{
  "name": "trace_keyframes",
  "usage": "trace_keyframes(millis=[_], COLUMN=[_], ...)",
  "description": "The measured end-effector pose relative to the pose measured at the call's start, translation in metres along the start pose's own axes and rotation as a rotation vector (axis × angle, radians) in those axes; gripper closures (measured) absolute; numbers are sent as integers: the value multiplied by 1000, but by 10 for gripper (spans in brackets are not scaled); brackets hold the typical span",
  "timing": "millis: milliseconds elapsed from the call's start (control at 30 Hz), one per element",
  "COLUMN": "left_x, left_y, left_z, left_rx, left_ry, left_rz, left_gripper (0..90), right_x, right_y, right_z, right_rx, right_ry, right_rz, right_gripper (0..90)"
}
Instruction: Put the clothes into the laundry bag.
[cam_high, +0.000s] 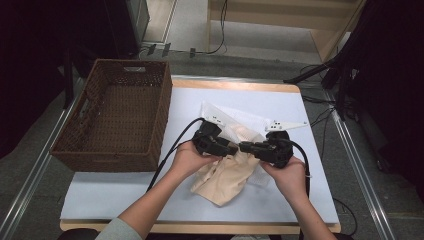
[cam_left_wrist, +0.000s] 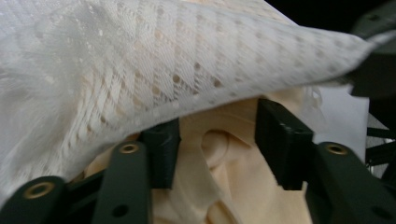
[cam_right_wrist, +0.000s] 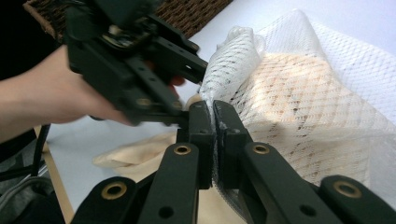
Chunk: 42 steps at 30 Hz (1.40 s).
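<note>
Garment (cam_high: 225, 172) of cream fabric with a white lace layer (cam_high: 240, 122) is lying rumpled near the middle of the white-covered worktop (cam_high: 100, 195), and it is the one piece of clothing out here. Two hand-held grippers are meeting over it, tips almost touching. The right gripper (cam_high: 246, 146) is pinching a fold of the white lace between its jaws; in the right gripper view (cam_right_wrist: 215, 140) the two pads are pressing tight together with the netting trapped in the seam and bunching up above them. The left gripper (cam_high: 234, 148) is sitting with its jaws parted to a middling gap; in the left gripper view (cam_left_wrist: 217, 140) the cream cloth is lying in the space between them without the pads pressing on it, and the lace is draping across above both tips. One brown wicker basket (cam_high: 95, 150) is standing at the left edge of the worktop, well apart from the garment. Two forearms are coming in from the near side, one hand on each gripper.
</note>
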<state>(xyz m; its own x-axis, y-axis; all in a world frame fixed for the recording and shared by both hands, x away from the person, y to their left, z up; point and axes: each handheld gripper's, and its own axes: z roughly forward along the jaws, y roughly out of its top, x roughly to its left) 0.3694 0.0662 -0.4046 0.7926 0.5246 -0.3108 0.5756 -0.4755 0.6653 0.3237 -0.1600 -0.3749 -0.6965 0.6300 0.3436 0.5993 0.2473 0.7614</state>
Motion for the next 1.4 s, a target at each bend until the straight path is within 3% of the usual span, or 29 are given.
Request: trace_keyframes(millis=[233,433,467,533,567,600,667,700,833,900,967,1067,1333,1400], left_x=[-7,-16,-16,-17,-18,-18,-17,-14,-9,-9,-10,-10,-9,-9], left_y=[-7,-16,-19,-22,-29,-33,-36,-45,-62,-66,-81,-92,-121,-130], left_z=[-22,-38,-40,-43,-49,-51,-53,-59,-64,-65,-66,-69,-77,-74], left_rx=[-35,-29,-23,-28,-44,-39,-38,-57,-51,-54,-45,-45,-64,-76], left_ry=[-40,-18,-26,-30,-22,7,18,53,86,96,118,114,102,82], left_rz=[10,68,74,77,112,104,99,91,70,61,69,54,-9,-52], left_gripper=[322,314,347,518,591,614,694,747,874,900,900,900,900,900], right_x=[-2,-2,-2,-2,-1,-1,-1,-1,1,2,3,2,0,-2], right_y=[0,0,0,0,0,0,-1,-1,-1,0,1,2,7,6], right_z=[0,0,0,0,0,0,0,0,0,1,1,2,3,3], right_rx=[3,3,3,5,6,7,7,8,10,11,14,12,8,9], right_ry=[1,0,1,3,4,2,2,0,2,4,1,6,15,18], right_rz=[4,4,4,4,4,2,-1,-3,-7,-11,-16,-19,-30,-31], right_gripper=[880,880,880,880,880,880,880,880,880,880,880,880,880,880])
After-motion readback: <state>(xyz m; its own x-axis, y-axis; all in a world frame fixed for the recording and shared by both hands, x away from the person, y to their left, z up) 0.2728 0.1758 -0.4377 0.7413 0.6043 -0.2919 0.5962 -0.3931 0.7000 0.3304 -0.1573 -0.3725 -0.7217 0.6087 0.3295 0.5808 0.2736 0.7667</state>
